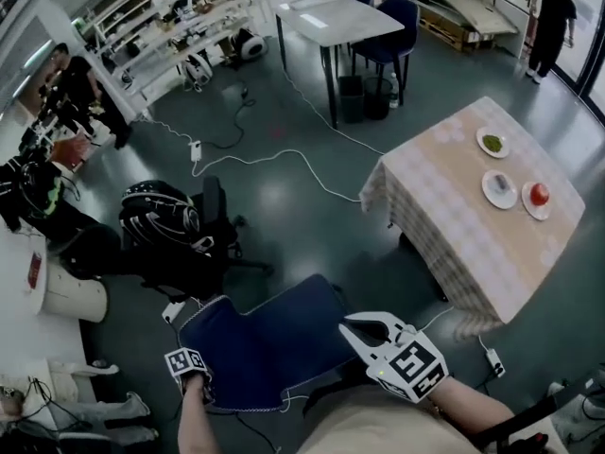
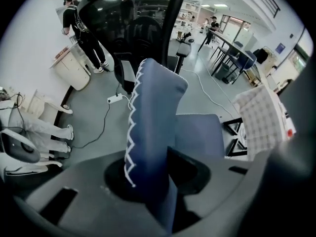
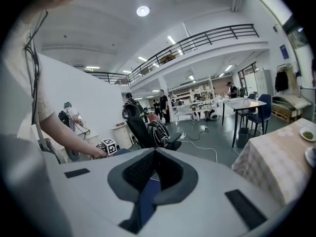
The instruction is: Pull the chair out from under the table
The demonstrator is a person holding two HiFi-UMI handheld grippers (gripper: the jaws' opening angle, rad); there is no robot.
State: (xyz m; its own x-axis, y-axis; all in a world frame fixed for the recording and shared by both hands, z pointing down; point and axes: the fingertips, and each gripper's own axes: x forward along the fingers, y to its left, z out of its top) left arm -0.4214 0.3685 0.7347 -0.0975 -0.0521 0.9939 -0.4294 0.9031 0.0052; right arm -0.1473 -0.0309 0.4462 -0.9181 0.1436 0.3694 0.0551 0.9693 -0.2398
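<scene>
The blue fabric chair (image 1: 269, 343) stands just in front of me, clear of the checked-cloth table (image 1: 444, 225) to its right. My left gripper (image 1: 194, 378) points straight down at the left end of the chair back. In the left gripper view the chair back (image 2: 153, 112), edged with white zigzag stitching, runs between the jaws of the left gripper (image 2: 148, 181), which are shut on it. My white right gripper (image 1: 354, 327) hovers over the chair's right side. In the right gripper view its tips (image 3: 157, 154) meet with nothing held, and a sliver of the chair (image 3: 148, 194) shows below.
A black office chair (image 1: 175, 225) loaded with gear stands left of the blue chair. White cables and a power strip (image 1: 196, 149) lie on the floor. Three plates (image 1: 499, 187) sit on the checked table. A white table (image 1: 331, 22) with blue chairs is at the back; people stand around.
</scene>
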